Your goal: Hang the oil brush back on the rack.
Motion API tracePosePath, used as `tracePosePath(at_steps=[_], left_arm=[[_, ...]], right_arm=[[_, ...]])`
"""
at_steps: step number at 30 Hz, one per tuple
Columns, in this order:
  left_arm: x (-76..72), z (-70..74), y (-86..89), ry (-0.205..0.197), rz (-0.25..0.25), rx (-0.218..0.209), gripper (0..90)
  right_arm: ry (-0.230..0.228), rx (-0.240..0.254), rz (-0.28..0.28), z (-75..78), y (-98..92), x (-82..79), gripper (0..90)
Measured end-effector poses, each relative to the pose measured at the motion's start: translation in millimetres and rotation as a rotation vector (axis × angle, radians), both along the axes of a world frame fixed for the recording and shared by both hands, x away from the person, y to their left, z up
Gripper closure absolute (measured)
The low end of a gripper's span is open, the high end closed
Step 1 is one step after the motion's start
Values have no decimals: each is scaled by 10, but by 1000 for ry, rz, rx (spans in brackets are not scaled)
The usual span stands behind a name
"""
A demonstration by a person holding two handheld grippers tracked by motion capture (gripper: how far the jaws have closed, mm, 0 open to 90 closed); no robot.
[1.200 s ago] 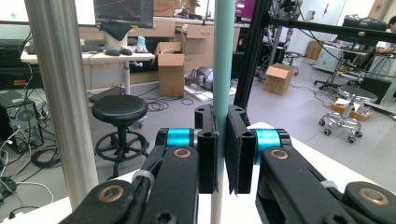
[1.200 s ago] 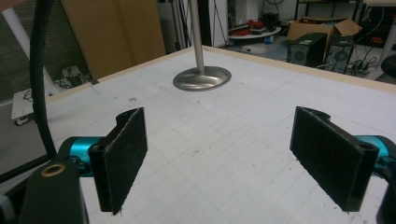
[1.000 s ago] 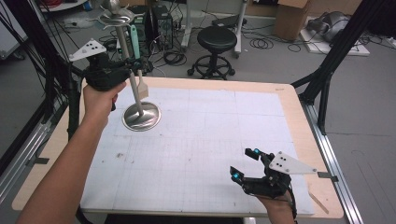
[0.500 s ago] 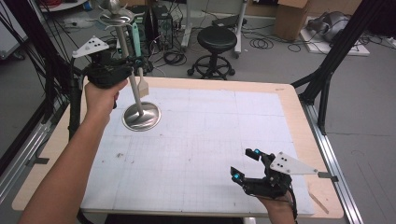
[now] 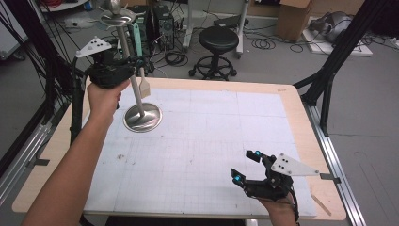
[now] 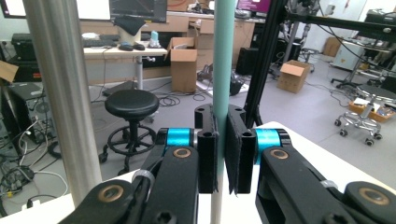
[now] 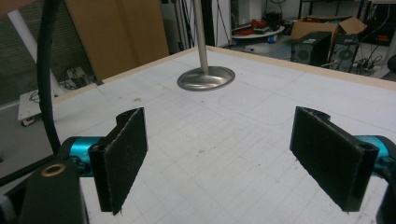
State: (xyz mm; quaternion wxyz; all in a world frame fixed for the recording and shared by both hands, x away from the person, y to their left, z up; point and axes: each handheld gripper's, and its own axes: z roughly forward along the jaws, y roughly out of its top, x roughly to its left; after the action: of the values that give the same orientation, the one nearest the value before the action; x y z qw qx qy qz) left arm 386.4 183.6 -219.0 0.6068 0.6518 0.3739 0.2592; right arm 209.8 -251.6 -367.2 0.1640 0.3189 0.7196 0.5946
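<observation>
The left tongs [image 6: 222,158] pinch a slim, teal-handled spatula [image 6: 223,70], seemingly light and stiff, upright beside the metal stand [image 5: 142,117]. The right tongs [image 7: 233,158] hang wide open, empty, above the surface [image 5: 211,141].

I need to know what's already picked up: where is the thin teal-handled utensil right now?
The thin teal-handled utensil stands upright, clamped in the left tool. In the high view it is at the table's far left, just beside the steel stand's pole.
</observation>
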Motion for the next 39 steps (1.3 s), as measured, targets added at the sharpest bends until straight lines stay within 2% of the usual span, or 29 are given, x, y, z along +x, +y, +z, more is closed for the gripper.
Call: tracePosePath(at_steps=[7,10,16,18,19,22,23,26,27,29,30,31,32,33,34,35,36,39], left_arm=[[10,-10,18,10,18,9,838],[-2,-18,29,-6,19,19,837],[-15,-61,108,-3,17,4,809],[-29,-68,145,-3,25,-2,677],[-63,-67,193,-18,28,-13,629],[-117,-61,246,-41,29,-22,521],[-181,-66,303,-61,17,-28,501],[-247,-80,361,-69,-3,-39,409],[-318,-109,418,-70,-70,-83,394],[-362,-129,436,-77,-88,-91,372],[-409,-158,450,-93,-110,-82,235],[-498,-221,473,-97,-137,-91,197],[-498,-221,473,-97,-137,-91,199],[-590,-304,489,-93,-143,-86,182],[-590,-304,489,-93,-143,-86,163],[-686,-427,498,-96,-161,-73,163],[-686,-427,498,-96,-161,-73,163],[-807,-664,490,-78,-201,-40,163]], right_arm=[[-2,0,3,1,7,2,182],[2,2,0,-2,-3,3,182],[3,10,-3,-4,-26,3,183],[5,15,-5,-4,-31,3,182],[9,13,-7,-7,-37,1,182],[9,10,-14,-17,-55,4,182],[11,11,-18,-21,-62,3,182],[11,15,-27,-36,-80,9,182],[18,13,-39,-54,-95,15,182],[19,10,-45,-63,-102,17,182],[21,5,-57,-75,-113,20,183],[25,8,-60,-79,-121,19,182],[25,8,-60,-79,-121,19,182],[24,5,-67,-88,-144,19,182],[24,5,-67,-88,-144,19,182],[29,-9,-90,-101,-172,12,182],[29,-9,-90,-101,-172,12,182],[27,-18,-132,-126,-234,-1,183]])
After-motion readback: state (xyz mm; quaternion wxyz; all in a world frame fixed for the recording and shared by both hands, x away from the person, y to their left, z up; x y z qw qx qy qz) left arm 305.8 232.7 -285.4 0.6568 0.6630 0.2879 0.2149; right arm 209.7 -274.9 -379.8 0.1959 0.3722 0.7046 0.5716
